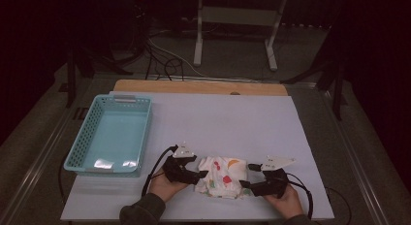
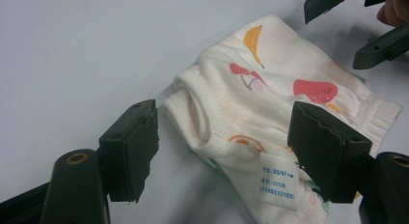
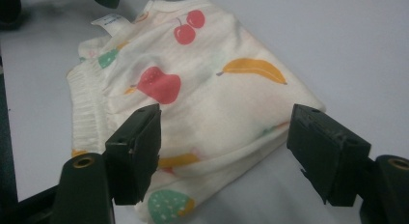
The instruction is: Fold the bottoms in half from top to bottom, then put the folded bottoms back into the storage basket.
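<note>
High view, folded garment (image 1: pixel 220 177) between both grippers, jaws apart, teal basket (image 1: pixel 77 154) well left, nothing blocking.

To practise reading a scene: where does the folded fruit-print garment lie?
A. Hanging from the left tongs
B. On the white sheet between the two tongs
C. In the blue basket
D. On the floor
B: the garment lies flat on the sheet, left tongs and right tongs open beside it; the basket holds nothing.

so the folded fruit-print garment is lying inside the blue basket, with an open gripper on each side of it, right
Not quite. The folded fruit-print garment lies on the white table, right of the blue basket, not inside it; the high view shows this. The rest holds: the left gripper and right gripper flank it with jaws open.
</note>
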The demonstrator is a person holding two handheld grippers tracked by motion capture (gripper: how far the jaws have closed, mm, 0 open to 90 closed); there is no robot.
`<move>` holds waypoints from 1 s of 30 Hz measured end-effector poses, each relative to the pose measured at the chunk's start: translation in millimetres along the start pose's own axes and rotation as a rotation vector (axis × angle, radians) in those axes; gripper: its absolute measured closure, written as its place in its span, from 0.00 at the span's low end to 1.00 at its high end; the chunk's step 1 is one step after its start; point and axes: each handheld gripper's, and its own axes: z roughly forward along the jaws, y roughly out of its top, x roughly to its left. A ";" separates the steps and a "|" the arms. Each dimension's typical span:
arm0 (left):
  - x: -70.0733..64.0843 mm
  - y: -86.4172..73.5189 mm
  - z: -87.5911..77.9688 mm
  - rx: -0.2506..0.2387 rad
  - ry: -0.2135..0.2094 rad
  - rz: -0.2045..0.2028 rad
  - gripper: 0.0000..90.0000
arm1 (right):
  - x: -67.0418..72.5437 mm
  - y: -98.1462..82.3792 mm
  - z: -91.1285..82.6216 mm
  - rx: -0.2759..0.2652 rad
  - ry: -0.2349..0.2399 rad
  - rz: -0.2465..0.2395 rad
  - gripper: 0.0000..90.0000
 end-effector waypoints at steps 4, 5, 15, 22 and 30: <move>1.0 -0.2 -1.0 -0.001 -0.004 -0.010 0.31 | 0.4 0.4 0.6 0.006 -0.007 -0.004 0.30; 0.8 -0.4 -0.7 0.007 -0.005 -0.002 0.31 | 1.4 0.6 1.3 0.006 -0.001 0.000 0.30; 0.1 -2.7 2.1 0.032 -0.014 -0.018 0.34 | 5.6 4.8 10.4 0.028 0.007 -0.017 0.29; 1.6 -6.0 5.1 0.066 -0.018 -0.081 0.36 | 11.8 6.8 22.3 0.048 0.021 -0.038 0.29; 9.0 -11.0 9.1 0.111 -0.068 -0.345 0.37 | 16.6 4.9 26.5 0.074 0.011 -0.058 0.29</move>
